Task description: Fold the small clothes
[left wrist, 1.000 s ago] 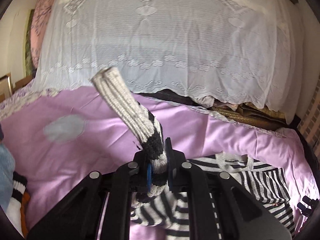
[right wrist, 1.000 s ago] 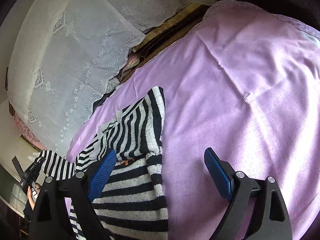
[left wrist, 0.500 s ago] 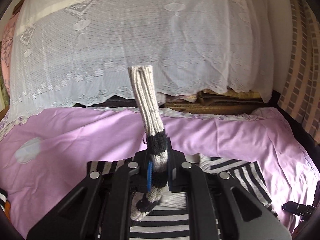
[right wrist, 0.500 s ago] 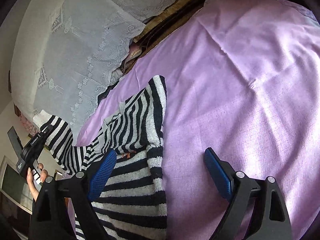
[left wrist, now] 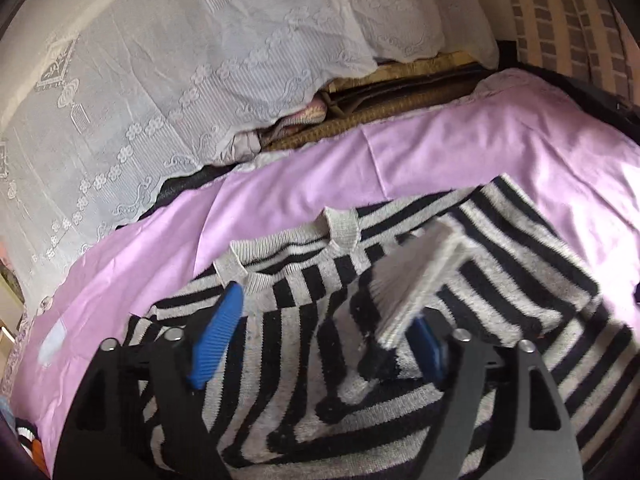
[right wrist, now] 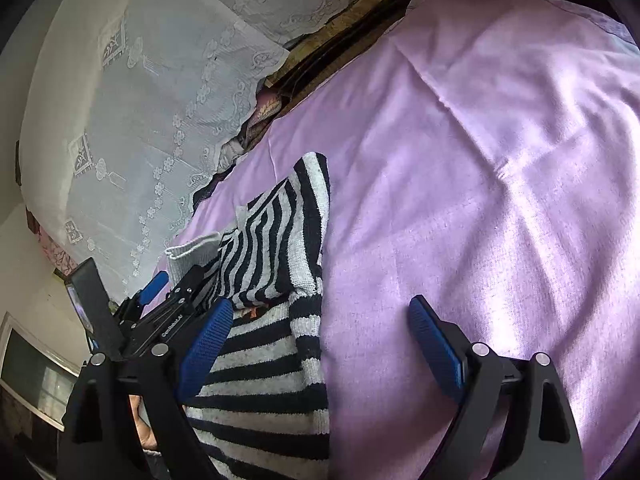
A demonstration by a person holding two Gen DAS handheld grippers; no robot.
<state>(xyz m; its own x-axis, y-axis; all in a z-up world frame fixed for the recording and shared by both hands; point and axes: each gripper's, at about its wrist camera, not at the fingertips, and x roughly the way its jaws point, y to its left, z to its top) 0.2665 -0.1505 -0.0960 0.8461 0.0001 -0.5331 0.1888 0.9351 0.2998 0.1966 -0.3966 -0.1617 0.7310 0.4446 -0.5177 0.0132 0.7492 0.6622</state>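
left wrist view shows the left gripper (left wrist: 320,344) opening over the sleeve (left wrist: 420,280) of the soft, light sweater (left wrist: 280,380), best taken by its edge.

R gripper (right wrist: 320,344) jaws wide over striped sweater (right wrist: 276,248) edge at 9 o'clock; purple sheet (right wrist: 480,160) at 3.

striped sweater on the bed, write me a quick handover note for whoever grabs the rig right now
Left tool: jaws opening, letting go of the sleeve cuff, which lies across the chest; pads not pressing it.
Right tool: open, holding nothing, over the sweater's edge.
Striped sweater: front up on the purple sheet, collar away from you.
Done: both sleeves folded inward over the body.
Left: fold the body, then set it aside.
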